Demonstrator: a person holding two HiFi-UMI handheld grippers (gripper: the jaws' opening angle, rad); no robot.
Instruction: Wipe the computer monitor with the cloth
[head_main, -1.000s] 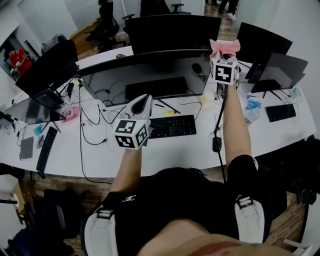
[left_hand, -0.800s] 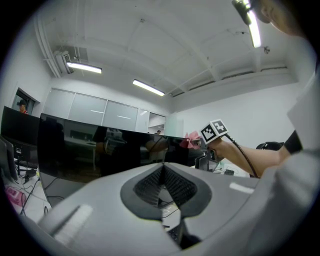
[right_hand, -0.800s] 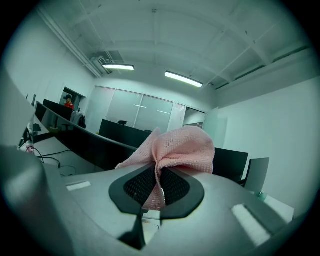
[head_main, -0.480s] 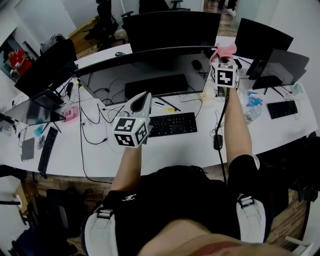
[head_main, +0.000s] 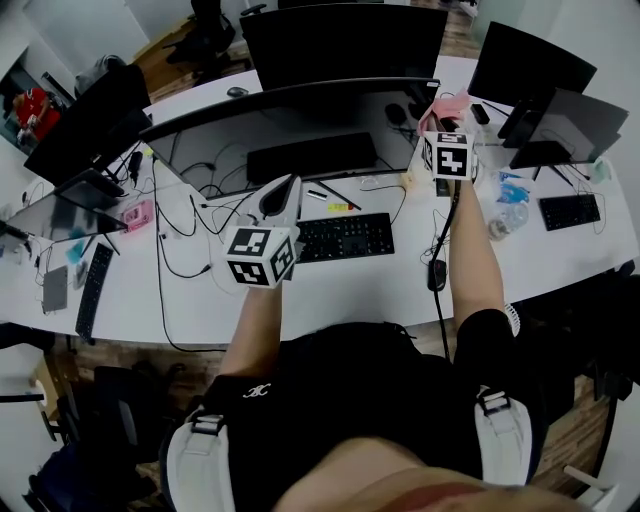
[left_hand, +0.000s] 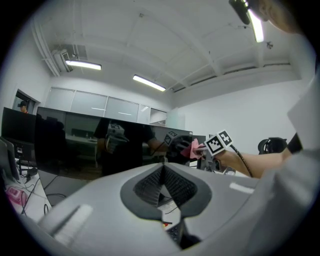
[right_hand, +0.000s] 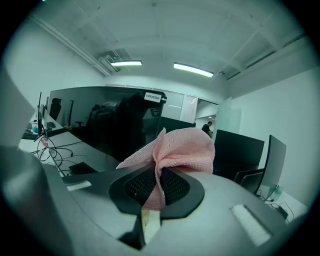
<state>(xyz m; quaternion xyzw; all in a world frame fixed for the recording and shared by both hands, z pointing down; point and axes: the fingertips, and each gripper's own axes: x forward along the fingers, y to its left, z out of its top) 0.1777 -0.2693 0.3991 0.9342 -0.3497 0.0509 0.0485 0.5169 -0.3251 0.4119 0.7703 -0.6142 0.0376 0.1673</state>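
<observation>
Pink cloth (right_hand: 176, 149), waffle-knit, was pinched between the pressed-together jaws of the right hand-held gripper (right_hand: 158, 176). Its loose folds fanned out above and ahead of the pads. From the head view, the cloth (head_main: 447, 104) sat at the front of that hand-held gripper (head_main: 444, 122), right at the right-hand end of the curved monitor (head_main: 290, 125). Whether cloth and screen touched could not be made out.

The monitor (right_hand: 95, 122) lay ahead and to the left of the right hand-held gripper, its dark glass mirroring a person and both marker cubes.

The left hand-held gripper (head_main: 283, 192) was raised in front of the monitor's middle, well to the left of the right one. Its jaws were pressed together with nothing between them (left_hand: 162, 181).

Below and just right of the left hand-held gripper, a black keyboard (head_main: 345, 237) lay on the white worktop (head_main: 350, 290). Loose cables (head_main: 180, 240) trailed to its left. More dark monitors (head_main: 340, 40) stood behind and off to the right of the curved one.
</observation>
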